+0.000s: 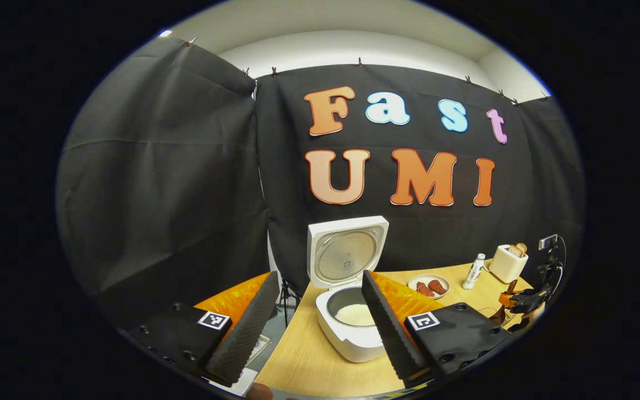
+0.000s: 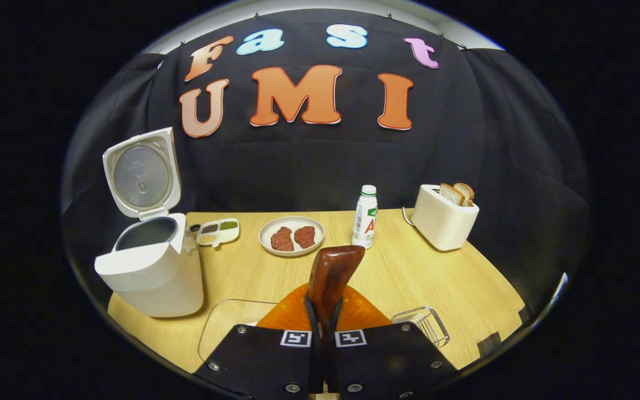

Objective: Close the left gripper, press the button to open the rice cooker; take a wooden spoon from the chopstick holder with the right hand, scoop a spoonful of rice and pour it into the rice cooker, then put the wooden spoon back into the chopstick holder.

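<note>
Wooden spoon (image 2: pixel 332 278) stands upright, clamped in the right gripper (image 2: pixel 323 316).

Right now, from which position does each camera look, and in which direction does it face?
Left gripper view: rides the open left claw at the table's left end, facing the rice cooker with its lid up; the other claw shows far right.
Right gripper view: rides the right claw, shut on the wooden spoon, facing the back wall across the table.
Shared: rice cooker, plate, bottle, toaster.
</note>
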### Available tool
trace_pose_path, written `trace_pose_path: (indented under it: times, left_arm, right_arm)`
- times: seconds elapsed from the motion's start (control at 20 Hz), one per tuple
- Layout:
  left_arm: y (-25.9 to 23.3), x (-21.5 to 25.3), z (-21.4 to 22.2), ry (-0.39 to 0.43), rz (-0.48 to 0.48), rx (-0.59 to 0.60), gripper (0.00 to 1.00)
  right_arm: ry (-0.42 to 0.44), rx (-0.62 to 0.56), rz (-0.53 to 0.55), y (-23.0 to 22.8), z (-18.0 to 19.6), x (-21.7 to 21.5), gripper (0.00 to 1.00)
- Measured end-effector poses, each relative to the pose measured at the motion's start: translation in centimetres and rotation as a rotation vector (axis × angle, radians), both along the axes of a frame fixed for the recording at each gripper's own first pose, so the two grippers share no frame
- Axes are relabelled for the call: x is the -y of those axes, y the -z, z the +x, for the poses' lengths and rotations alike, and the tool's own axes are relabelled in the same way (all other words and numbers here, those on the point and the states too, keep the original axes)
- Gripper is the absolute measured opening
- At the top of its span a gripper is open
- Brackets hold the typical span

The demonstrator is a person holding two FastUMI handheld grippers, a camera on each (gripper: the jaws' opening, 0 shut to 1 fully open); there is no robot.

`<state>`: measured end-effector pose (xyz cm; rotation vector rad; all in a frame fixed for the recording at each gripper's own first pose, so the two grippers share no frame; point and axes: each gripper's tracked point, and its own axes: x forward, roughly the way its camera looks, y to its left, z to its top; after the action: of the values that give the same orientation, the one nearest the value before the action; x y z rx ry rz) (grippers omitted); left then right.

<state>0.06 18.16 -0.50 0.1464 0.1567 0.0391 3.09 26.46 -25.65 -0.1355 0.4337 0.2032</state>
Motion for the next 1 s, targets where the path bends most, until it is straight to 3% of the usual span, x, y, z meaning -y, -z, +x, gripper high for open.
trace_pose_path:
  times: [0.5,1.0]
  left_arm:
    - [1.6,-2.0,1.8,-0.009,0.007,-0.043,1.0]
    - [3.1,-2.5,2.1,-0.01,-0.026,-0.078,1.0]
  right_arm:
    - [0.007,0.005,-0.156,4.0,-0.1,-2.1,0.01]
    - [0.038,-0.102,0.05,6.4,-1.2,-5.6,0.01]
